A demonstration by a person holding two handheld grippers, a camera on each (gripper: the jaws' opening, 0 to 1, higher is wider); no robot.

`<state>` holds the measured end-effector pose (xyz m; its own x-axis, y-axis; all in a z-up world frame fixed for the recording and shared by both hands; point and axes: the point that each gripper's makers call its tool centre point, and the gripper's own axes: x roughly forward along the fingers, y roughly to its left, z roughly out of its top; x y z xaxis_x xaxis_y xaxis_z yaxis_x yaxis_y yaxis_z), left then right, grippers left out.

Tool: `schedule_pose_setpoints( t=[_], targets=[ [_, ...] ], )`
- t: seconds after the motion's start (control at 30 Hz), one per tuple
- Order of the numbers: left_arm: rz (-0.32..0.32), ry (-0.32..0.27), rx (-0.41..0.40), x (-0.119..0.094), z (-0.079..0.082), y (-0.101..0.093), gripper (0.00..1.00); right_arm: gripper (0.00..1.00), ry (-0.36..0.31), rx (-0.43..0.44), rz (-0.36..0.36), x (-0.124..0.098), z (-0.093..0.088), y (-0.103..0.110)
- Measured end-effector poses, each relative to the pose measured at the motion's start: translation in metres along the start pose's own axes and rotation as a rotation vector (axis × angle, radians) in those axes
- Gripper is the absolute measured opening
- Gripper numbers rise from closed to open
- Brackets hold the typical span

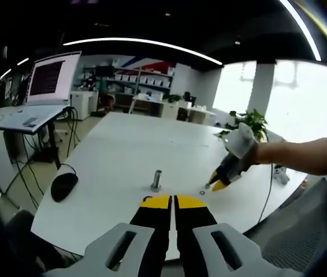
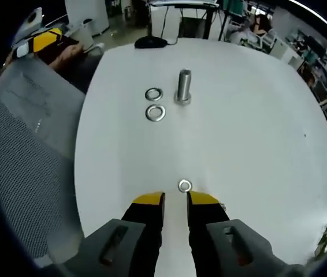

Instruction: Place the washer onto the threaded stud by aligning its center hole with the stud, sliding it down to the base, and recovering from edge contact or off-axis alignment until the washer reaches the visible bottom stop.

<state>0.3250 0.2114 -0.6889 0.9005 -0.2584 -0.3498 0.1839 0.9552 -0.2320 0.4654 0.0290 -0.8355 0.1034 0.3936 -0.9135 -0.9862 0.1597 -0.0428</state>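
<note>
Washer [image 2: 185,185] by right gripper [image 2: 175,199]

left gripper view low at table [image 1: 123,144] edge, right gripper view steep above, nearer, both share stud [image 1: 156,180]

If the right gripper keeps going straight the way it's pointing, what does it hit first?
Most likely the small washer lying on the white table, just ahead of the right gripper. The stud stands much farther along.
</note>
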Motion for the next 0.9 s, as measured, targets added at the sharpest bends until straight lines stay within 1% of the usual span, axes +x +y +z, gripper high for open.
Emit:
schedule_pose_setpoints(
  t=[0.1, 0.17, 0.2, 0.27, 0.37, 0.43, 0.5, 0.63, 0.67, 0.8, 0.87, 0.9],
  targets=[
    [0.001, -0.003, -0.001, 0.0, 0.001, 0.0, 0.0, 0.17, -0.019, 0.03, -0.011, 0.003, -0.001, 0.0],
    [0.001, -0.004, -0.002, 0.0, 0.001, 0.0, 0.0, 0.17, -0.044, 0.041, -0.062, 0.005, 0.0, -0.007],
    [0.001, -0.004, -0.002, 0.0, 0.001, 0.0, 0.0, 0.17, -0.055, 0.045, -0.062, 0.006, 0.0, -0.007],
    [0.001, -0.004, -0.002, 0.0, 0.001, 0.0, 0.0, 0.17, -0.082, 0.104, -0.07, 0.008, 0.002, -0.008],
    [0.0, -0.004, -0.002, 0.0, 0.001, 0.0, 0.0, 0.17, -0.124, 0.15, -0.072, 0.011, 0.004, -0.007],
    [0.0, -0.006, -0.003, 0.0, 0.001, 0.0, 0.0, 0.17, -0.127, 0.149, -0.066, 0.013, 0.003, -0.003],
    [0.001, -0.007, -0.003, 0.0, 0.001, 0.001, 0.0, 0.17, -0.134, 0.146, -0.084, 0.015, 0.002, -0.002],
    [0.001, -0.008, -0.004, 0.0, 0.001, 0.001, 0.0, 0.17, -0.165, 0.187, -0.109, 0.017, 0.005, -0.004],
    [0.001, -0.008, -0.005, 0.0, 0.001, 0.001, 0.0, 0.17, -0.174, 0.187, -0.118, 0.018, 0.007, -0.004],
    [0.0, -0.005, -0.005, 0.0, 0.001, 0.0, 0.0, 0.17, -0.167, 0.161, -0.172, 0.022, 0.004, -0.008],
    [0.0, -0.003, -0.004, 0.0, 0.0, 0.0, 0.0, 0.17, -0.188, 0.192, -0.174, 0.022, 0.006, -0.008],
    [0.0, -0.003, -0.004, 0.0, 0.0, 0.0, 0.0, 0.17, -0.211, 0.227, -0.161, 0.023, 0.008, -0.007]
  ],
)
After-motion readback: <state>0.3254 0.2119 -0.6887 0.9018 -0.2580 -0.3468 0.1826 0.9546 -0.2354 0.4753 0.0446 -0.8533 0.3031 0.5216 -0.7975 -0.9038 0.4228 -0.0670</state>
